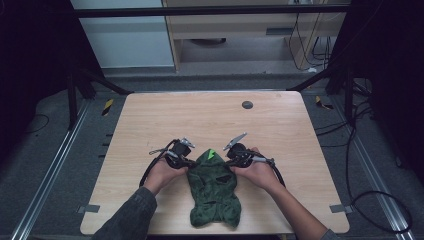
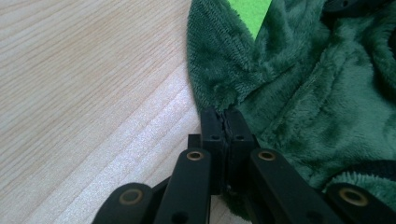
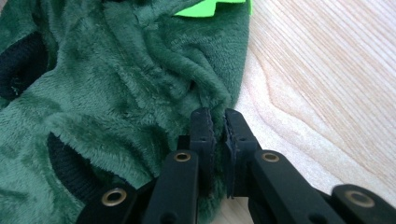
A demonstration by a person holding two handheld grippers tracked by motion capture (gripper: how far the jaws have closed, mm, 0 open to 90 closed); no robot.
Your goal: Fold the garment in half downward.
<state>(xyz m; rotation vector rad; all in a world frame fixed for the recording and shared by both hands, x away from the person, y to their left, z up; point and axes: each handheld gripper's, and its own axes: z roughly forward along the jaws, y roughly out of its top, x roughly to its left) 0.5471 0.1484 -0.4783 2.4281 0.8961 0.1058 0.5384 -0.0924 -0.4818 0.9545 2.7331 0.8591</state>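
A person's forearms enter from the near edge of a light wood-grain counter (image 1: 150,120), each hand holding a hand-held gripper over a dark green plush garment (image 1: 215,192) that lies flat near the front edge, roughly centred, its lower hem just short of the rim. The left hand-held gripper (image 1: 186,162) is clenched on the garment's left edge; in the left gripper view its black jaws pinch the fleece border (image 2: 219,88) where it meets bare wood. The right hand-held gripper (image 1: 234,161) is clamped on the opposite edge; in the right gripper view its jaws grasp a fold of pile at the fabric's margin (image 3: 219,93). A bright green patch (image 1: 212,154) marks the garment's far tip, between the two tools, and black knit cuffs (image 3: 70,172) show on the fleece.

Beyond the garment the counter is bare pale wood up to a small dark round disc (image 1: 247,105) near the far edge, with open surface to the left, right and ahead of both hands. Grey tape tabs (image 1: 88,208) sit at the near corners. Around the counter lies grey carpet (image 1: 45,165) with a metal floor rail (image 1: 47,182) at left and loose black cables (image 1: 370,200) at right. Dark frame struts flank the far corners, and a pale wooden cabinet (image 1: 240,25) stands behind.
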